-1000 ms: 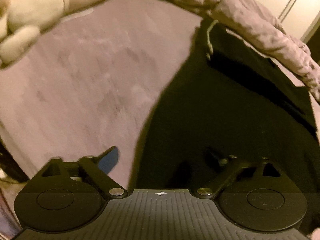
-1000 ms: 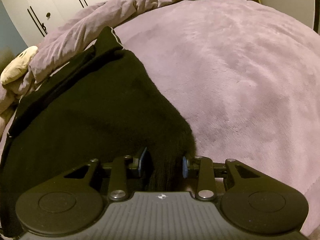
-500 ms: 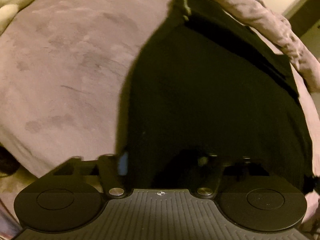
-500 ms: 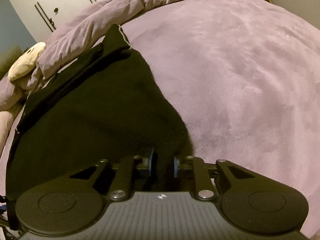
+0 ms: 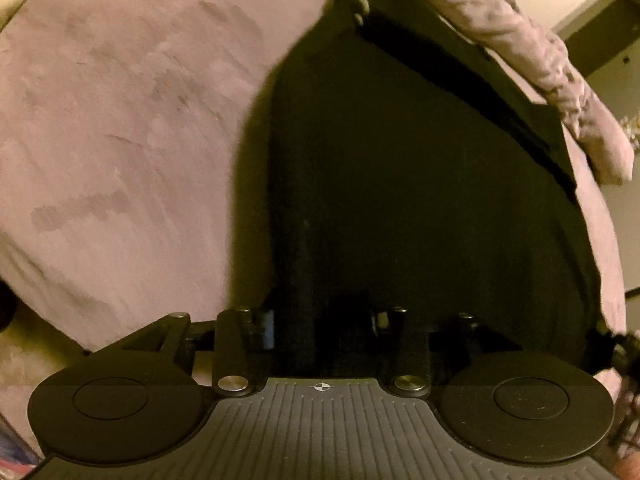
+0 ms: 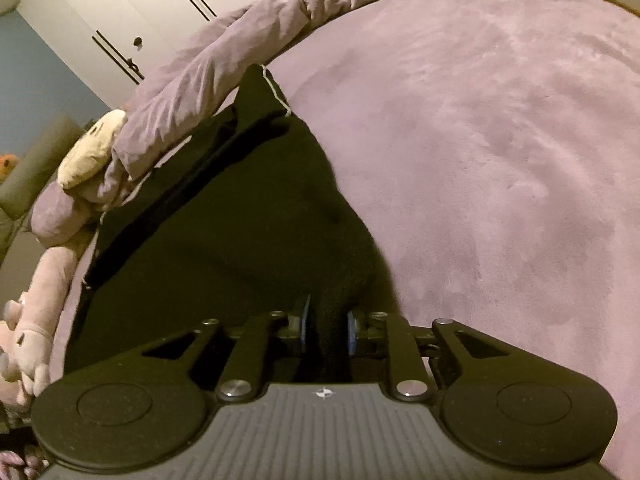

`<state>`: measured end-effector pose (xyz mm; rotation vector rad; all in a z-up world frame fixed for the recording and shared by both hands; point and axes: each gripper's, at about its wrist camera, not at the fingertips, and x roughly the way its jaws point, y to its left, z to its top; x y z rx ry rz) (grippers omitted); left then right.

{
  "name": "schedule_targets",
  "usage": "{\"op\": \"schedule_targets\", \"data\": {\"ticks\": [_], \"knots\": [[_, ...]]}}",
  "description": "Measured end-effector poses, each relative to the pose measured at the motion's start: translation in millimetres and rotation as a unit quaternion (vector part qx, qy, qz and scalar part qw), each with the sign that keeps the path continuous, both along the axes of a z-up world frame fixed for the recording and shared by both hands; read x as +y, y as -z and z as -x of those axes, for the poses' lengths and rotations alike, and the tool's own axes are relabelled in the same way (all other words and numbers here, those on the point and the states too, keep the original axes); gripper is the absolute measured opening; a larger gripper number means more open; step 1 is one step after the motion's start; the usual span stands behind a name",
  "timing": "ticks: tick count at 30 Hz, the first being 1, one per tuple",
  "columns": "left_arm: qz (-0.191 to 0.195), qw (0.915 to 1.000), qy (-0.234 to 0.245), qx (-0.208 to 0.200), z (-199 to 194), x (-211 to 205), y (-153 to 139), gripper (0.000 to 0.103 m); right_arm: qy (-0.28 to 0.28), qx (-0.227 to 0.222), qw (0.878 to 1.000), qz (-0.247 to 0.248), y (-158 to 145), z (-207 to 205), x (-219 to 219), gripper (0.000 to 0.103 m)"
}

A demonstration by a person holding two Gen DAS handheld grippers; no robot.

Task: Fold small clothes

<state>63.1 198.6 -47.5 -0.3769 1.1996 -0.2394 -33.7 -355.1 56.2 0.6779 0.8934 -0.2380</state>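
A black garment (image 5: 420, 184) lies spread on a mauve plush bed cover (image 5: 120, 140). It also shows in the right wrist view (image 6: 224, 248). My left gripper (image 5: 322, 326) sits at the garment's near left corner, jaws partly closed with black cloth between them; whether the pads press it is hard to see in the dark. My right gripper (image 6: 326, 326) is shut on the garment's near right corner, the cloth bunched between its blue pads.
A rumpled mauve duvet (image 6: 224, 60) runs along the garment's far edge; it also shows in the left wrist view (image 5: 532, 60). Plush toys (image 6: 88, 152) lie at the far left. White wardrobe doors (image 6: 120, 12) stand behind. The bed cover (image 6: 500, 140) stretches right.
My left gripper moved right onto the garment's corner and its jaws narrowed from wide open. My right gripper closed on the other corner of the cloth.
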Motion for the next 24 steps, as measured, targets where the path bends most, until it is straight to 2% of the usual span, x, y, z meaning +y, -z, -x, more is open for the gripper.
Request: {"op": "schedule_targets", "data": {"ticks": [5, 7, 10, 13, 20, 22, 24], "knots": [[0.007, 0.9998, 0.008, 0.015, 2, -8, 6, 0.044, 0.011, 0.004, 0.999, -0.044, 12, -6, -11, 0.019], [0.008, 0.9996, 0.02, 0.019, 4, -10, 8, 0.04, 0.0, 0.01, 0.998, -0.06, 17, -7, -14, 0.019], [-0.005, 0.9993, 0.034, 0.015, 7, -12, 9, 0.031, -0.02, 0.018, 0.998, -0.053, 18, -4, -13, 0.019], [0.0, 0.9995, 0.027, 0.017, 8, -9, 10, 0.025, -0.046, 0.023, 0.998, -0.038, 14, -3, -11, 0.012], [-0.003, 0.9999, 0.007, 0.01, 11, -9, -1, 0.014, -0.054, 0.004, 0.997, 0.054, -17, 5, -10, 0.008], [0.004, 1.0, 0.005, -0.004, 14, -10, -9, 0.014, -0.052, -0.003, 0.992, 0.116, -31, 6, -4, 0.008], [0.01, 0.9999, 0.004, -0.011, 16, -8, -13, 0.013, -0.05, 0.024, 0.976, 0.212, -36, 6, 7, 0.002]]}}
